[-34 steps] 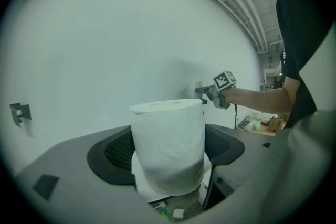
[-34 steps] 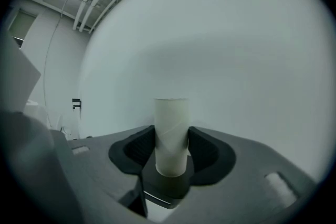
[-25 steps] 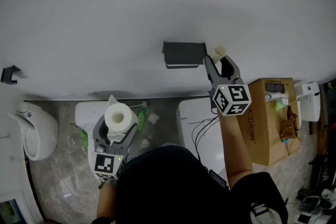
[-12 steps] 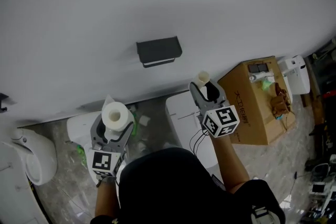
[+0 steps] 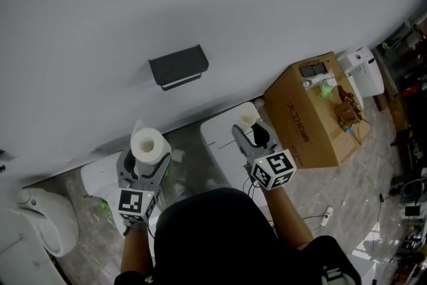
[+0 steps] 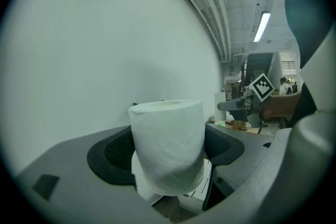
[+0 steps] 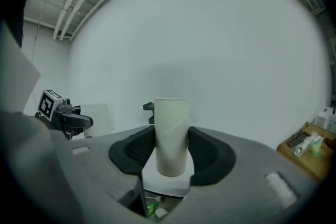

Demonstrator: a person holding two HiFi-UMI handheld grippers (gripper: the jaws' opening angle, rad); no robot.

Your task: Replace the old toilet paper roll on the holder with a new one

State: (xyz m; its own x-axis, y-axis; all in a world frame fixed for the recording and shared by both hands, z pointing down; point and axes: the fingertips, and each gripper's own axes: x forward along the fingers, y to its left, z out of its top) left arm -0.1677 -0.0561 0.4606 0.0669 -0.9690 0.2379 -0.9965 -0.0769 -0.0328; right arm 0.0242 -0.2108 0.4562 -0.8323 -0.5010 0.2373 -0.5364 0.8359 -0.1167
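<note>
A full white toilet paper roll (image 5: 147, 143) stands upright between the jaws of my left gripper (image 5: 145, 155), which is shut on it (image 6: 167, 144). My right gripper (image 5: 252, 132) is shut on an empty cardboard tube (image 5: 249, 118), also upright, its pads pressing both sides (image 7: 171, 136). The dark grey holder (image 5: 179, 66) hangs on the white wall above and between the two grippers, apart from both. In the right gripper view the holder (image 7: 149, 107) peeks out just left of the tube.
A white toilet (image 5: 223, 143) sits under the right gripper, and a white bin (image 5: 100, 177) with green scraps lies below the left one. A cardboard box (image 5: 313, 110) with small items stands at the right. A white fixture (image 5: 47, 223) is at lower left.
The right gripper has carried the cardboard tube away from the holder, down and toward the toilet. The left gripper keeps hold of the full roll and has shifted a little.
</note>
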